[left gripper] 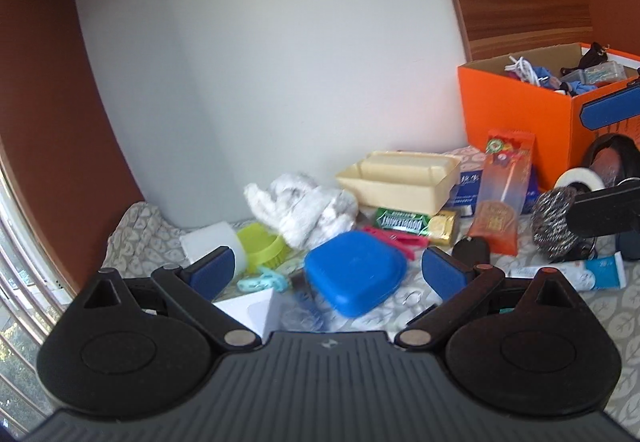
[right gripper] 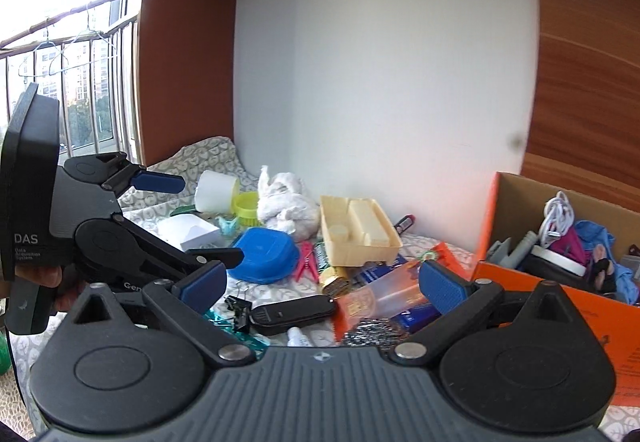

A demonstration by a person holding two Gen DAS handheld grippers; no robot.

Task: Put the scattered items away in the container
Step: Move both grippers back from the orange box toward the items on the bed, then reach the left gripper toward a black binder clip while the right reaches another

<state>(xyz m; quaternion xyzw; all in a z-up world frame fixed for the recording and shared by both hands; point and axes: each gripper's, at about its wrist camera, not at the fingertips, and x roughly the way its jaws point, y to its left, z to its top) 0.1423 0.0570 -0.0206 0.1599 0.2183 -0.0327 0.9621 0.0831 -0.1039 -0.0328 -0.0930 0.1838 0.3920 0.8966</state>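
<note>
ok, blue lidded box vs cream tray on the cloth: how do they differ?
The blue lidded box is closed, with a rounded square lid; the cream tray is open-topped, showing moulded compartments inside. The box is saturated blue and squat; the tray is pale cream, longer and rectangular. The box lies nearer the left hand-held gripper, the tray further back toward the wall, its right end resting on a blue packet. Both look like plastic, and neither is in the orange box yet.

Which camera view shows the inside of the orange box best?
The right wrist view: the orange box is near and open toward the camera, showing its white cable. The left wrist view shows it farther away, cut by the edge.
</note>
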